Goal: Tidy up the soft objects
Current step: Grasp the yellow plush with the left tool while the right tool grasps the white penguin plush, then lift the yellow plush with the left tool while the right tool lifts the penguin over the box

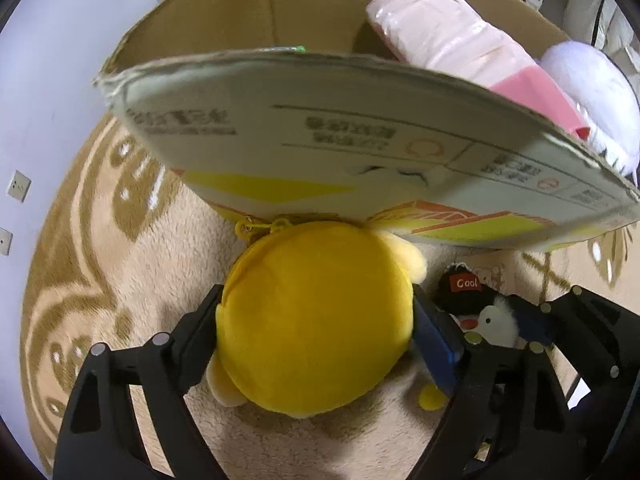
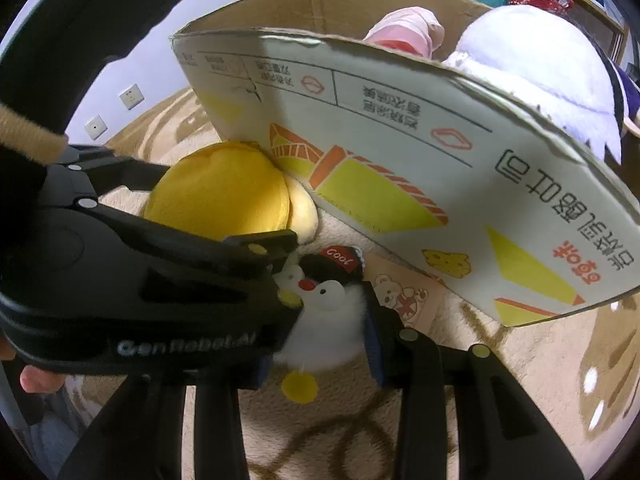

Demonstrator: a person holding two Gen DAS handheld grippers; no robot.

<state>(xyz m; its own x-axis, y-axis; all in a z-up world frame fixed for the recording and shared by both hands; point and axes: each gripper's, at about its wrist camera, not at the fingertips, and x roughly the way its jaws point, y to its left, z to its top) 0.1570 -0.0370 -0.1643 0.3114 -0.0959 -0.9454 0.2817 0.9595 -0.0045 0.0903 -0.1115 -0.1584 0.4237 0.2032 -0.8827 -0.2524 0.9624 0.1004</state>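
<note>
A round yellow plush [image 1: 312, 320] lies on the beige carpet against the foot of a cardboard box [image 1: 248, 12]. My left gripper [image 1: 316, 308] points down over it, and both pads press its sides. A small penguin plush [image 2: 324, 320] with a black cap marked "Cool" sits just right of the yellow one. My right gripper [image 2: 322, 352] is shut on the penguin's white body. The left gripper's black body [image 2: 160, 280] crosses the right wrist view and hides the penguin's left side. The penguin [image 1: 496, 320] also shows in the left wrist view.
The box's white printed flap [image 2: 440, 168] hangs outward over both plushes. Inside the box lie a pink plush [image 1: 448, 32] and a white fluffy one [image 2: 540, 60]. The patterned carpet [image 1: 100, 240] reaches a pale wall with sockets [image 2: 132, 96]. A person's fingers [image 2: 36, 378] grip the left handle.
</note>
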